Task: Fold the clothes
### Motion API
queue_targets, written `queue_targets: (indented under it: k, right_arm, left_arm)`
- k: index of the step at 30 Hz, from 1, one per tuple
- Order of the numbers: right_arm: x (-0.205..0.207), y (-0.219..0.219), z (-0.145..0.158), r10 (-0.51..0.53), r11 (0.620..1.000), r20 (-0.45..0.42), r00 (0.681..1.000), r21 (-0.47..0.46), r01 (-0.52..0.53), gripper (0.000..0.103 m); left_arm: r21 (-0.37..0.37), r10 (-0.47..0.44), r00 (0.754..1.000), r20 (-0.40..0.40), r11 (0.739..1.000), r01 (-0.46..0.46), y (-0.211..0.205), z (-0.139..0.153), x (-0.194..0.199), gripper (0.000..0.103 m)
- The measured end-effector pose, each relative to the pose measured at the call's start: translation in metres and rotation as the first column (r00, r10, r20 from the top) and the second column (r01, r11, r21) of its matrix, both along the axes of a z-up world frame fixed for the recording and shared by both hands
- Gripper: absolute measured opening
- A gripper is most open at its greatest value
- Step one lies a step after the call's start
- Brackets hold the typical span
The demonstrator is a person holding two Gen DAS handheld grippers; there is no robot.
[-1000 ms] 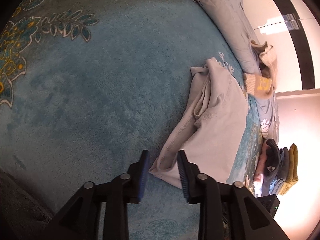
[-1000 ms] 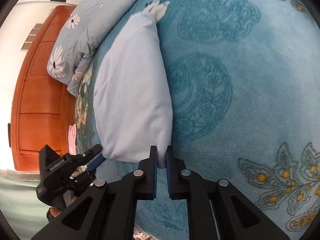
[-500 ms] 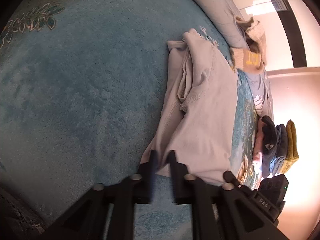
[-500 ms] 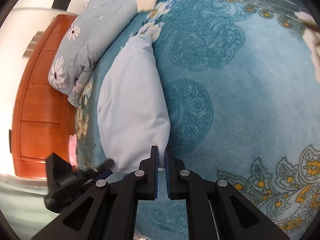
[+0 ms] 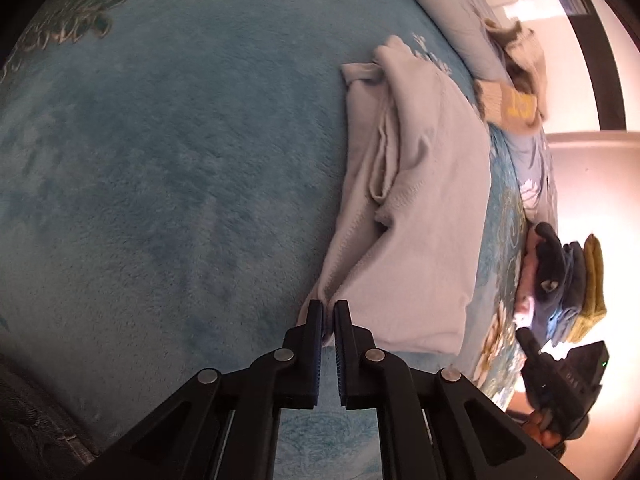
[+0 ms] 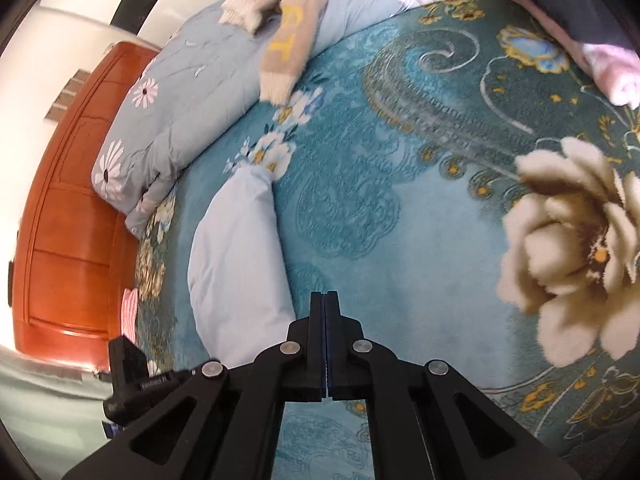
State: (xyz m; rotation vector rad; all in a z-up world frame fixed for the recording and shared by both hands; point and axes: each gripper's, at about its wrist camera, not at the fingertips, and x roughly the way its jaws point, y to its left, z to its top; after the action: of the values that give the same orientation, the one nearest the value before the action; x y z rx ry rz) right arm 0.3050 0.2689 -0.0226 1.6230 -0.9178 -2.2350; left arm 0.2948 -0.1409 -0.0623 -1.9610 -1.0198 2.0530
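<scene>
Blanket: teal plush blanket with scroll and flower pattern fills both views.
Headboard: orange wooden headboard at left edge of right wrist view.
Quilt: grey-blue daisy quilt in upper left.
Garment: pale folded garment lies right of centre, long axis from the lower middle toward the upper right.
Left gripper: jaws narrow, pinching the garment's near corner.
Right gripper: jaws pressed together, nothing visible between them, just right of the garment.

The left black two-finger gripper pinches cloth at 12 o'clock. The right black two-finger gripper is squeezed together, holding nothing.
</scene>
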Motion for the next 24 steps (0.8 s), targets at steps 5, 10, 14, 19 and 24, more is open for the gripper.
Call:
queue_targets:
  k: [5, 10, 14, 19, 24]
  right_arm:
    - [0.005, -0.015, -0.03, -0.042, 0.995, 0.068, 0.997, -0.084, 0.048, 0.001]
    - [0.017, -0.036, -0.053, -0.05, 0.989, 0.127, 0.991, -0.131, 0.066, 0.04]
    - [0.025, -0.052, -0.061, -0.067, 0.983, 0.132, 0.989, -0.159, 0.087, 0.04]
    - [0.034, -0.071, -0.067, -0.108, 0.974, 0.117, 0.987, -0.184, 0.128, 0.048]
    - [0.043, -0.089, -0.072, -0.149, 0.963, 0.103, 0.983, -0.211, 0.168, 0.051]
  left_arm:
    - [-0.091, -0.037, 0.999, 0.007, 0.995, 0.038, 0.009, 0.001, -0.003, 0.01]
    - [-0.135, -0.043, 0.999, 0.015, 0.99, 0.045, 0.01, 0.002, -0.003, 0.016]
    - [-0.103, -0.02, 1.0, 0.018, 0.994, 0.022, 0.004, 0.002, -0.003, 0.016]
    - [-0.062, 0.031, 0.999, -0.008, 0.998, -0.032, -0.01, 0.009, -0.003, 0.019]
    - [0.015, 0.109, 0.993, -0.048, 0.994, -0.108, -0.026, 0.016, -0.003, 0.019]
